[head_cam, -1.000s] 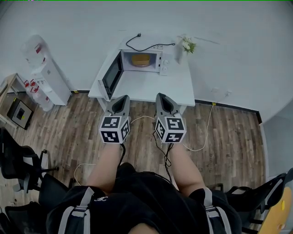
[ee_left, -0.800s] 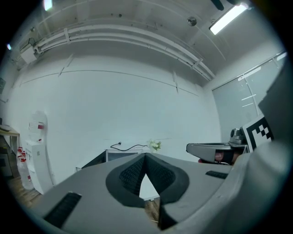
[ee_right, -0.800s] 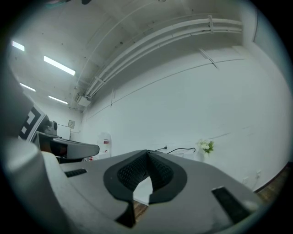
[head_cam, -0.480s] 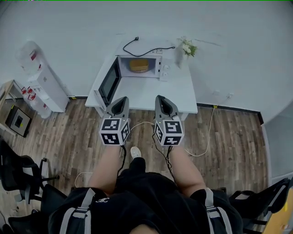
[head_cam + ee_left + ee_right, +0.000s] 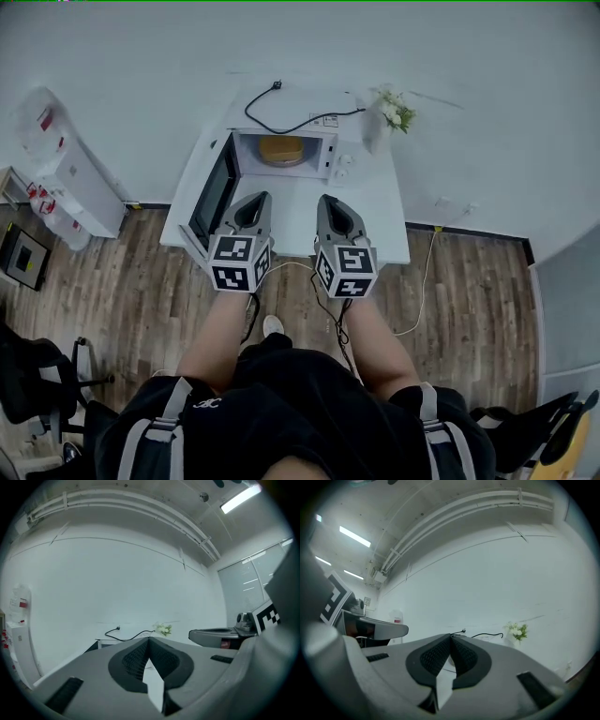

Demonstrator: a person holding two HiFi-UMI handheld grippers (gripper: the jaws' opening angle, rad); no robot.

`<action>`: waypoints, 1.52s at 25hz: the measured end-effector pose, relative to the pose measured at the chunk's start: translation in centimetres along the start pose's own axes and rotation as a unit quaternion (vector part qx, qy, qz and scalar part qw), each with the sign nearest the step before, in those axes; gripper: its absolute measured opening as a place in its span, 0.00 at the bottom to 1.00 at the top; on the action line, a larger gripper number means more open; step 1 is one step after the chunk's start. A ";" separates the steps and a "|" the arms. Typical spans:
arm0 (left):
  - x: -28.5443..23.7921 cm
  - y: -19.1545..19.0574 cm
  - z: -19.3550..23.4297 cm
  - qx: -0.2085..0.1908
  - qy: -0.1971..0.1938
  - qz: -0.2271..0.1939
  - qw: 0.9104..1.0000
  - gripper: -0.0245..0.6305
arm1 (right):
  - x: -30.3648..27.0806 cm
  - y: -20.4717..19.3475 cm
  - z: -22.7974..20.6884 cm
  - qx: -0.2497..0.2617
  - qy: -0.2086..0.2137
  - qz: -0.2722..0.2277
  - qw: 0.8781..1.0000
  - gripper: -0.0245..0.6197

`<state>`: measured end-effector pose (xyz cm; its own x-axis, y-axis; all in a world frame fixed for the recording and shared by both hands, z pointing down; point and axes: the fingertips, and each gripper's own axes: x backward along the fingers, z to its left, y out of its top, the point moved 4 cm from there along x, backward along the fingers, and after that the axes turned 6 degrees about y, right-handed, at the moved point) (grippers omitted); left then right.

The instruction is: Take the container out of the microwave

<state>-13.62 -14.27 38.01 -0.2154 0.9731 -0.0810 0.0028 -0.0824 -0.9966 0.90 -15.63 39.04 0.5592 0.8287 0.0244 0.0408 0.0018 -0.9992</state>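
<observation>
A white microwave [image 5: 328,153] stands on a white table [image 5: 375,211] against the wall, its door [image 5: 213,191] swung open to the left. Inside sits a round tan container [image 5: 281,148]. My left gripper [image 5: 253,204] and right gripper [image 5: 330,206] hover side by side over the table's front edge, short of the microwave, both shut with nothing between the jaws. In the left gripper view the left gripper [image 5: 149,641] points at the wall; the right gripper view shows the right gripper [image 5: 451,638] likewise closed at the tips.
A vase of white flowers [image 5: 392,111] stands right of the microwave. A black power cord [image 5: 300,120] lies on its top. A water dispenser [image 5: 56,164] stands at the left on the wooden floor [image 5: 469,309]. Black chairs [image 5: 37,384] sit at lower left.
The person has stepped closer to the table; the microwave and table have shifted nearer to the grippers in the head view. Both grippers stay shut and level.
</observation>
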 end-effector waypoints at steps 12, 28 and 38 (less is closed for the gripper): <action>-15.7 -0.3 7.8 0.011 -0.027 0.023 0.999 0.04 | -15.7 -1.5 -5.8 -0.006 -0.023 0.014 1.000 0.05; -27.3 -7.7 7.9 -0.126 -0.024 0.108 0.986 0.05 | -21.6 -5.5 -13.5 -0.033 -0.021 0.057 0.998 0.05; -35.2 -13.6 7.2 -0.349 -0.024 0.187 0.918 0.16 | -21.2 -6.8 -17.8 -0.038 -0.036 0.066 0.996 0.05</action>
<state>-13.07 -48.95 54.51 -0.1147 0.8925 -0.4362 0.7069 -0.2352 -0.6670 3.53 -43.19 45.85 0.5039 0.8563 -0.1131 0.0352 -0.1512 -0.9879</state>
